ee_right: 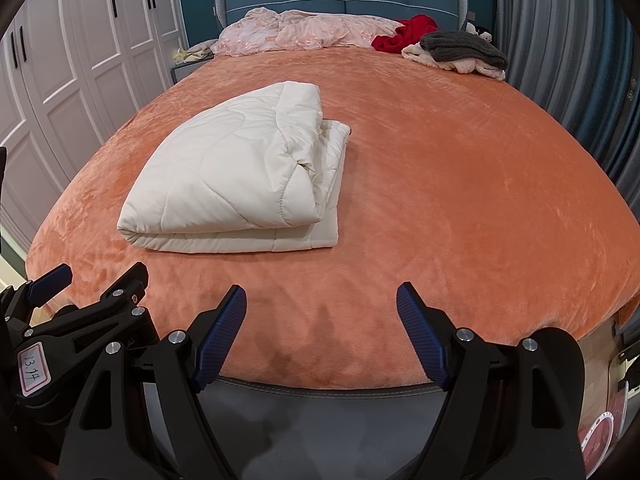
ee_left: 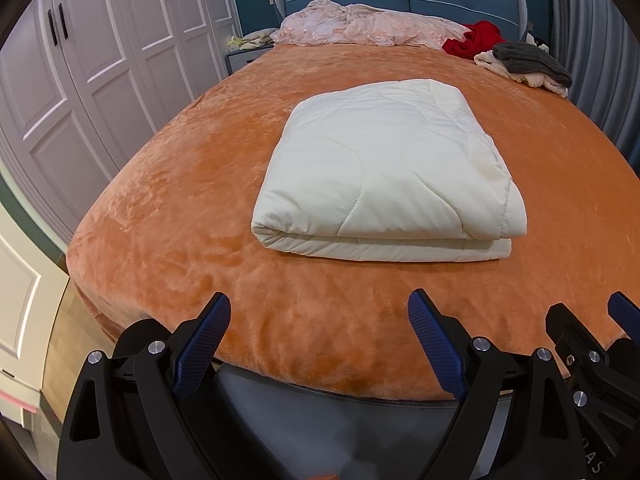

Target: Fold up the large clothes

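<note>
Quilt (ee_left: 384,168) looks already folded into a thick white stack, lying mid-bed (ee_left: 168,216) well apart from both claws, left gripper (ee_left: 320,320) and right gripper (ee_right: 322,312) both spread wide and empty over the foot edge, so probably nothing left but tidying.

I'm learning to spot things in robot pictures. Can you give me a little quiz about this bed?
1. True or false: the white quilt is folded.
2. What colour is the blanket covering the bed?
3. What do the left gripper and right gripper hold? A) the quilt B) nothing C) the grey knit garment

Key: 1 true. 2 orange. 3 B; both sets of fingers are open over the bed's near edge.
</note>
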